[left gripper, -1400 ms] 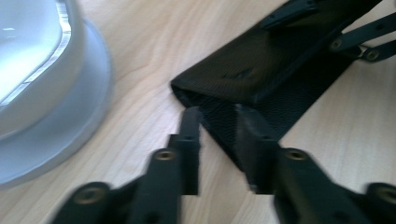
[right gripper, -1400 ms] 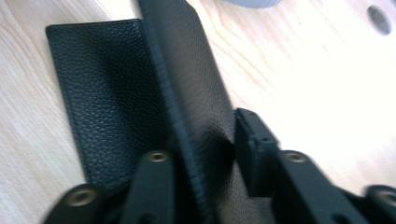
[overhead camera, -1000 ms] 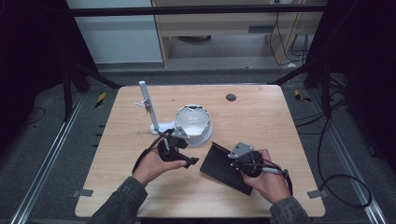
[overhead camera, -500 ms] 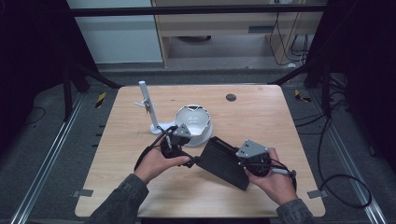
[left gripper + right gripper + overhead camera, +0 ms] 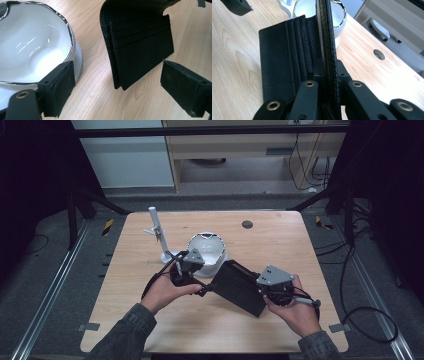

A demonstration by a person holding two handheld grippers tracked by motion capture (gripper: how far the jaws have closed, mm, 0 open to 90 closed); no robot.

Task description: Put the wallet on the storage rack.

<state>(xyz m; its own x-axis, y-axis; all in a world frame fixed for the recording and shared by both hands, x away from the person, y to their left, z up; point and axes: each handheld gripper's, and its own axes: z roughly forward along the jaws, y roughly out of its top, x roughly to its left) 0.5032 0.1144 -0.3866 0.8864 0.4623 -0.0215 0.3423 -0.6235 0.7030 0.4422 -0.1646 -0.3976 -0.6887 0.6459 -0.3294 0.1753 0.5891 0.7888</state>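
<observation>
Black leather is what catches the eye from the high view: a long wallet [image 5: 239,286] lies slanted across the middle of the wooden bench [image 5: 280,245], one end clamped in the right hand-held gripper [image 5: 260,292], the other reaching up towards the white bowl [image 5: 207,251]. A second ago the wallet sat lower and nearer the person, well short of the bowl; it has since been carried up and left, so its far end is now just beside the bowl's base. The left hand-held gripper [image 5: 202,287] sits close to that far end, beside the bowl, much where it was before. A white stand [image 5: 159,236] rises behind the bowl, unmoved.

In the left gripper view, the left hand-held gripper's [image 5: 117,93] jaws stand wide apart and have just been opening; the wallet's [image 5: 140,47] folded edge hangs between and ahead of them, with neither pad touching it. The card slots show on its inner face. The bowl [image 5: 32,45], with its shiny rim, is just to the left, close against the left jaw.

In the right gripper view, the right hand-held gripper [image 5: 327,75] is clamped tight on one leaf of the wallet [image 5: 284,57], which stands on edge between the pads. The other leaf, with its card slots, falls open to the left over the bench [image 5: 234,62]. The bowl [image 5: 337,17] is just beyond the wallet's far end.
</observation>
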